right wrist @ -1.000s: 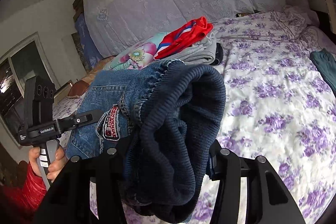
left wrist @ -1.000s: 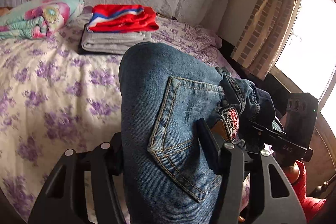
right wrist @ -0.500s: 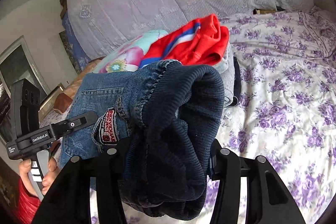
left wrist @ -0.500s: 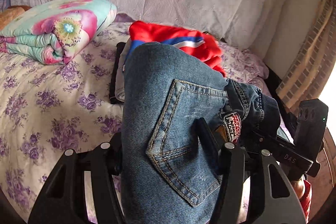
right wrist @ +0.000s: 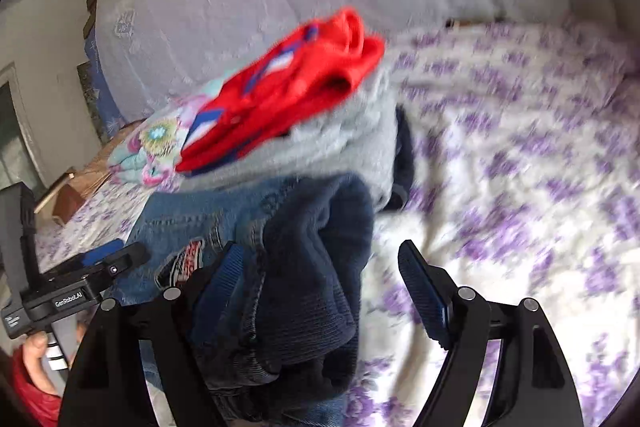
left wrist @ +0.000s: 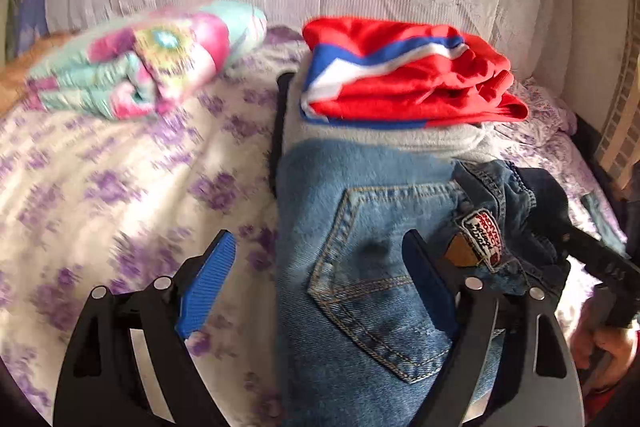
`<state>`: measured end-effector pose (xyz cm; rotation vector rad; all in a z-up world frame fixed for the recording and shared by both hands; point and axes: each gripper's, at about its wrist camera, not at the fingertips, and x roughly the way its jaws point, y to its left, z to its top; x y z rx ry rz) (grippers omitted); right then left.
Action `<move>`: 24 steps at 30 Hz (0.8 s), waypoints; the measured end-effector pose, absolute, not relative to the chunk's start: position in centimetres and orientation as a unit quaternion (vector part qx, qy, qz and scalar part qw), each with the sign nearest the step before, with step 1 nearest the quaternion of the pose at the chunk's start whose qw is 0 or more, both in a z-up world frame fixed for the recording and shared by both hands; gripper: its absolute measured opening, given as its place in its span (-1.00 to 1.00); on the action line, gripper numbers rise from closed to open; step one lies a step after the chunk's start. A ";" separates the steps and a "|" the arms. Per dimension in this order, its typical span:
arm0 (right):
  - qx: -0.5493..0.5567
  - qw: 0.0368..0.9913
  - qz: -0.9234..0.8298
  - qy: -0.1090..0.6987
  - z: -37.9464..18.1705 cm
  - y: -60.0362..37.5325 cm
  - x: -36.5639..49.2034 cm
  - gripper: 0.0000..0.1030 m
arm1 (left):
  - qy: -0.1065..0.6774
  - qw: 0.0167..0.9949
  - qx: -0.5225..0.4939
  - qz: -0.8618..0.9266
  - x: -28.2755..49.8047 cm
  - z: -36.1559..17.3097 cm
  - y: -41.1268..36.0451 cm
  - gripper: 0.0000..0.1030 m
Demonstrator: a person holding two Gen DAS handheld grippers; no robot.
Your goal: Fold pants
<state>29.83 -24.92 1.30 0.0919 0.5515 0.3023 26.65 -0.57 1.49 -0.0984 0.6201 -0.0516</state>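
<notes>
Now | both my grippers, left (left wrist: 316,281) and right (right wrist: 320,279), fingers opening, unclamped | folded jeans (left wrist: 360,235) between | red garment (left wrist: 404,83) at twelve o'clock.

Jeans (left wrist: 360,267): faded denim; waistband (right wrist: 316,267) ribbed knit.

Folded blue jeans (left wrist: 360,267), back pocket up, lie against the clothes pile (left wrist: 400,131); seemingly resting on the bed.

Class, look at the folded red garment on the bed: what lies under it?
Under the red garment lies a folded grey garment, with a dark item's edge beneath that. What lies further under the stack is covered.
</notes>
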 end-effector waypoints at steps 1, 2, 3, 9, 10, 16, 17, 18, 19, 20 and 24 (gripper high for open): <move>0.025 0.967 0.123 0.223 2.5 -24.9 28.1 0.61 | 0.280 0.960 -0.028 -0.007 25.8 2.2 -0.8 0.60; 0.007 0.976 0.110 0.186 3.4 -24.7 26.8 0.65 | 0.256 0.967 -0.010 0.007 25.0 2.9 -1.1 0.62; -0.013 0.980 0.105 0.166 3.8 -24.2 25.7 0.78 | 0.243 0.970 0.002 0.013 24.6 3.2 -1.4 0.71; -0.114 0.931 0.085 0.336 -0.7 -20.4 28.9 0.93 | 0.353 0.935 0.033 -0.027 27.9 0.4 -2.4 0.81; -0.106 0.934 0.085 0.330 -0.4 -20.6 28.7 0.93 | 0.347 0.937 0.020 -0.030 27.8 0.6 -1.9 0.84; -0.111 0.970 0.049 0.213 1.9 -20.7 23.1 0.93 | 0.276 0.960 0.037 -0.009 24.6 2.2 -2.7 0.85; -0.109 0.973 0.046 0.199 2.1 -20.7 22.0 0.93 | 0.264 0.964 0.045 -0.009 23.6 2.4 -3.2 0.87; -0.108 0.975 0.042 0.191 2.3 -20.6 21.2 0.93 | 0.255 0.965 0.052 -0.008 22.7 2.6 -3.6 0.90; -0.106 0.976 0.041 0.187 2.4 -20.6 20.6 0.93 | 0.251 0.966 0.057 -0.007 22.0 2.7 -4.1 0.90; -0.101 0.977 0.041 0.183 2.7 -20.6 20.2 0.93 | 0.249 0.967 0.062 -0.004 21.3 2.8 -4.4 0.90; -0.070 0.975 0.042 0.207 3.0 -20.9 19.6 0.93 | 0.248 0.965 0.076 0.029 19.6 2.9 -4.7 0.90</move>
